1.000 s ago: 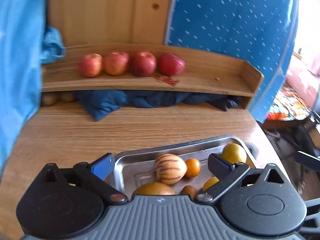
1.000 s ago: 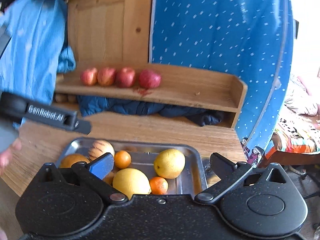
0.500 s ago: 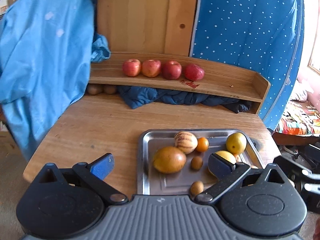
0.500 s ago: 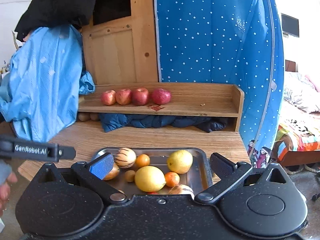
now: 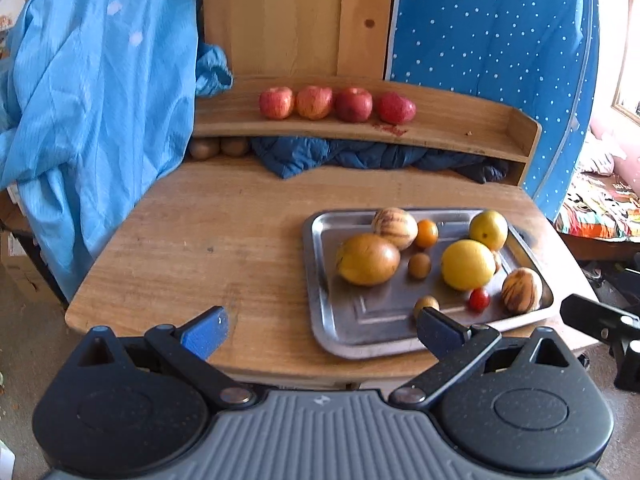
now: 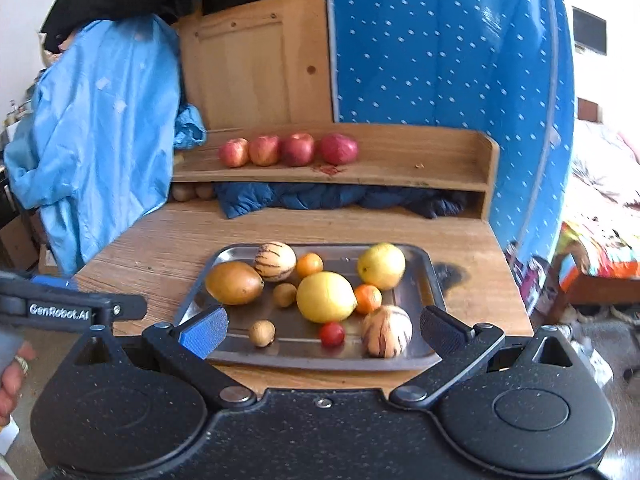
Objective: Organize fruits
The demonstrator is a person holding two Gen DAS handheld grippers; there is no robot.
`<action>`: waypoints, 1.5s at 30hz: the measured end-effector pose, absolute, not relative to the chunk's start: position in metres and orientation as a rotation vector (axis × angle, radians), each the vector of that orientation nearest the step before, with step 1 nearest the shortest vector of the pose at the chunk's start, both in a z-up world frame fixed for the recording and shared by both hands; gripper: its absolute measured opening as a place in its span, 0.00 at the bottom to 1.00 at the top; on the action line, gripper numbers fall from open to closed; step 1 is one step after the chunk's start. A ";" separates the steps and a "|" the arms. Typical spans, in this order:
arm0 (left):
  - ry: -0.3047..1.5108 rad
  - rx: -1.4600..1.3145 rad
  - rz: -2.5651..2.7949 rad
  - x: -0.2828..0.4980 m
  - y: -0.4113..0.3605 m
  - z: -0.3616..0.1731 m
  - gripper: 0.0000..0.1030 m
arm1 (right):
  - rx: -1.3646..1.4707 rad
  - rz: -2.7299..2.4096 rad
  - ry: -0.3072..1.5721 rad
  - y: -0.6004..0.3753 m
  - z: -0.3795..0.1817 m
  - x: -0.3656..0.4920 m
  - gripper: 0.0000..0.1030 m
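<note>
Left wrist view: my left gripper (image 5: 322, 330) is spread wide and holds nothing, hanging back from the near edge of a wooden table (image 5: 224, 236). A steel tray (image 5: 360, 332) of mixed fruit lies at about one o'clock from it, so my right-hand pad overlaps the tray's near left corner while the blue pad sits over bare wood. On the tray a large brownish-yellow oval fruit (image 5: 367, 259) lies at the left, its long axis running left to right. Behind it is a striped pepino melon (image 5: 395, 227). A big lemon (image 5: 468, 265) sits in the middle and a second striped melon (image 5: 521, 290) at the right edge. A small red tomato (image 5: 479, 299) and small brown fruits lie between them. At twelve o'clock, well away, four red apples (image 5: 335, 103) line a raised wooden shelf (image 5: 448, 128).

Right wrist view: my right gripper (image 6: 322, 330) is also released and empty. Here the tray (image 6: 434, 280) lies dead ahead at twelve o'clock, centred between the pads. The tomato (image 6: 331, 334) and the near striped melon (image 6: 387, 336) lie closest. The melon stands with its long axis pointing roughly away from me. The lemon (image 6: 326, 297) sits just behind them. My left gripper's body (image 6: 72, 308) shows at nine o'clock, with part of my hand (image 6: 12, 376) below it.

I judge the right gripper better placed for the next pick, being squarely in line with the tray.
</note>
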State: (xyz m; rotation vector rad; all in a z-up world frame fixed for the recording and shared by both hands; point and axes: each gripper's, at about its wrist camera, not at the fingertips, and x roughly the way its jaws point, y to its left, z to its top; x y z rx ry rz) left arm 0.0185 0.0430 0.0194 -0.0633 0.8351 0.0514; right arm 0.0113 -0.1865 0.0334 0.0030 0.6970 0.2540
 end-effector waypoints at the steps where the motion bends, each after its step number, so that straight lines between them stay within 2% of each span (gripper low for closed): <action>1: 0.842 -0.065 0.045 0.017 0.045 0.018 0.99 | 0.011 0.243 0.704 -0.185 0.032 0.010 0.99; 45: 0.893 -0.027 -0.035 0.017 0.049 0.012 0.99 | 0.024 0.210 0.772 -0.175 0.021 0.010 0.99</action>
